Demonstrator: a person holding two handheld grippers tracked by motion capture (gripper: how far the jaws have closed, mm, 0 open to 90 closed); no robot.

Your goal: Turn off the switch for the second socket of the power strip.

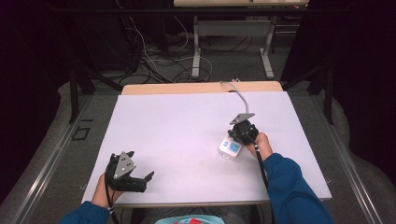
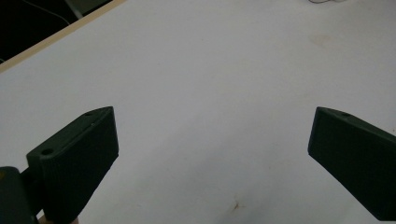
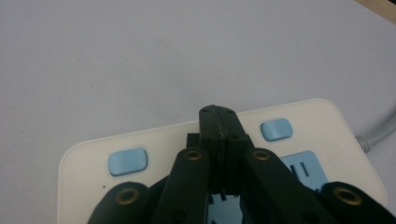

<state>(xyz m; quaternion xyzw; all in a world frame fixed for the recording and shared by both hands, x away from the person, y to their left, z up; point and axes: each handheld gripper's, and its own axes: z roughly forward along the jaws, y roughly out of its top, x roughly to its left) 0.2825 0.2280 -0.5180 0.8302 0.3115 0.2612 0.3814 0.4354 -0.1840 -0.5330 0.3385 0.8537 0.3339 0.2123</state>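
Note:
A white power strip (image 1: 230,148) with blue buttons lies right of the table's middle, and its grey cable (image 1: 240,95) runs off over the far edge. My right gripper (image 1: 238,138) points down onto it, held by a hand in a blue sleeve. In the right gripper view the power strip (image 3: 93,154) lies just under my right gripper (image 3: 218,114), whose jaws are pressed together with their tips between two blue buttons (image 3: 127,161). I see nothing between them. My left gripper (image 1: 142,167) rests near the front left corner. It stands wide open (image 2: 214,116) over bare table.
A white sheet (image 1: 177,130) covers the table, with a wooden strip (image 1: 201,87) along the far edge. Beyond it, loose cables (image 1: 159,60) and another table's legs (image 1: 196,46) are on the floor. A small brown stain (image 2: 238,204) marks the sheet by my left gripper.

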